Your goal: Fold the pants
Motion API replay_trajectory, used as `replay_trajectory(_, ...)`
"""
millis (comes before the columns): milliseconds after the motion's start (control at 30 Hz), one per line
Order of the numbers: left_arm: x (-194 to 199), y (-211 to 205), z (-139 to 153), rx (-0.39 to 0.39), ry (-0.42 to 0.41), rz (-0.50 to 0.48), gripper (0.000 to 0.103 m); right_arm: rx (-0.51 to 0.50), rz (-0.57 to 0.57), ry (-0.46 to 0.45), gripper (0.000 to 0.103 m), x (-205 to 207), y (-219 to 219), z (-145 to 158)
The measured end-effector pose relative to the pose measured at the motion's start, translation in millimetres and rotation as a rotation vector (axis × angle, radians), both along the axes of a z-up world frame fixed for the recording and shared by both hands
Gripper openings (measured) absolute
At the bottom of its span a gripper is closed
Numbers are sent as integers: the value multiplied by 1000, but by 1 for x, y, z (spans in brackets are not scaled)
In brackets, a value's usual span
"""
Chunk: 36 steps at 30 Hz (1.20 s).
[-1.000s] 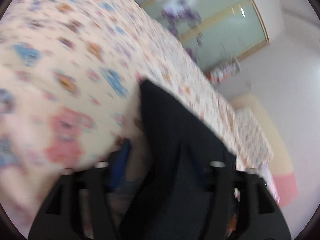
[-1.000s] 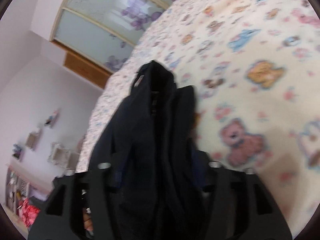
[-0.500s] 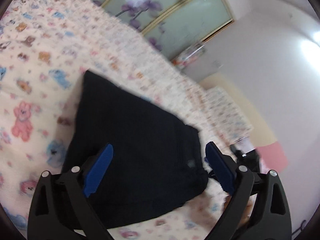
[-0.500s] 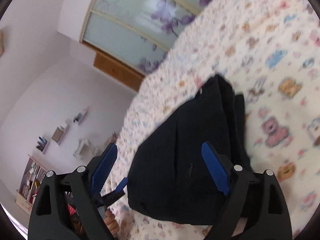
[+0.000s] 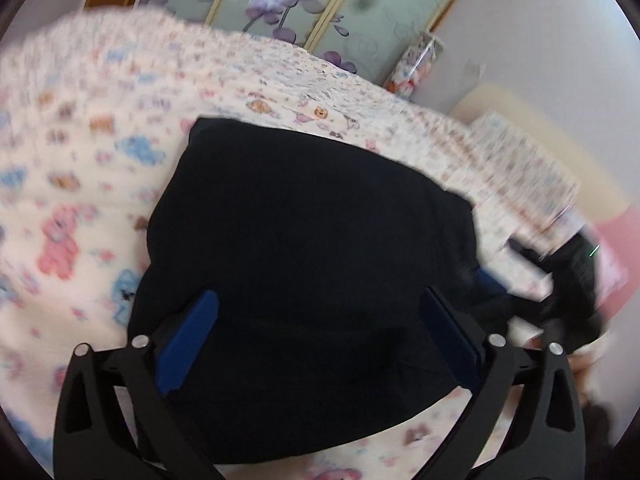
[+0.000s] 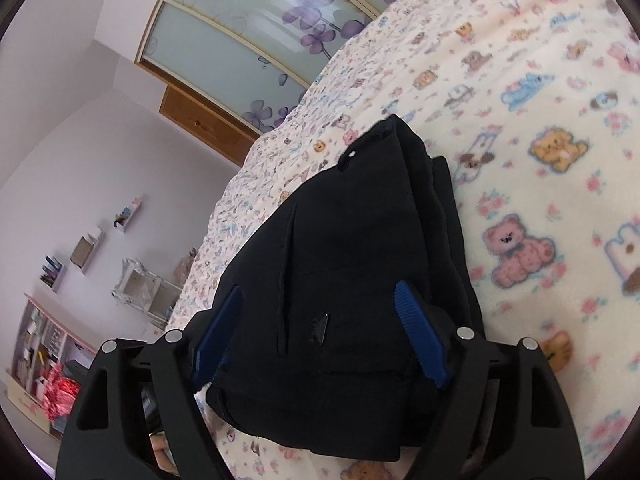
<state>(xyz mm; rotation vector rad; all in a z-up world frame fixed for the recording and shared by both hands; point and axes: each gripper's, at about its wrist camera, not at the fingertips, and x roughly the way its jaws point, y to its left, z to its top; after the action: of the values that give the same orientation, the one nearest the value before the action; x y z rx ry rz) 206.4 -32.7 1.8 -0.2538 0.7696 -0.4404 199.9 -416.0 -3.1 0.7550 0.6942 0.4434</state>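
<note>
pants (image 5: 304, 264) folded into compact stack, flat on bed (image 5: 80, 168) | left claw (image 5: 320, 344) spread, jaws just opened further, pinching nothing | right claw (image 6: 320, 332) spread, closed slightly, clear of cloth | looks like release after final fold

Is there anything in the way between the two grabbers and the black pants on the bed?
Nothing visible. The folded black pants lie on the teddy-print blanket, right in front of the open left gripper and right gripper. Only bare blanket surrounds them.
</note>
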Motion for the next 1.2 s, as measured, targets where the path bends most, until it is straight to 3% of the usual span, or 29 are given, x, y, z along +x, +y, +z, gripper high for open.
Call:
replay_trajectory(100, -10, -7, 5, 73, -44, 30, 101, -39, 3, -19, 91, -4, 7, 10)
replay_trajectory(300, -20, 1, 13, 149, -58, 106, 101, -20, -11, -28, 92, -16, 3, 17)
replay_trajectory(800, -46, -10, 23, 265, -146, 99, 101, 96, 10, -74, 93, -57, 1, 31)
replay_trajectory(1100, -54, -21, 24, 328, -181, 88, 101, 20, 33, -75, 93, -60, 13, 33)
replay_trajectory(1200, -49, -23, 18, 325, -143, 64, 101, -13, 27, -23, 97, -56, 17, 25)
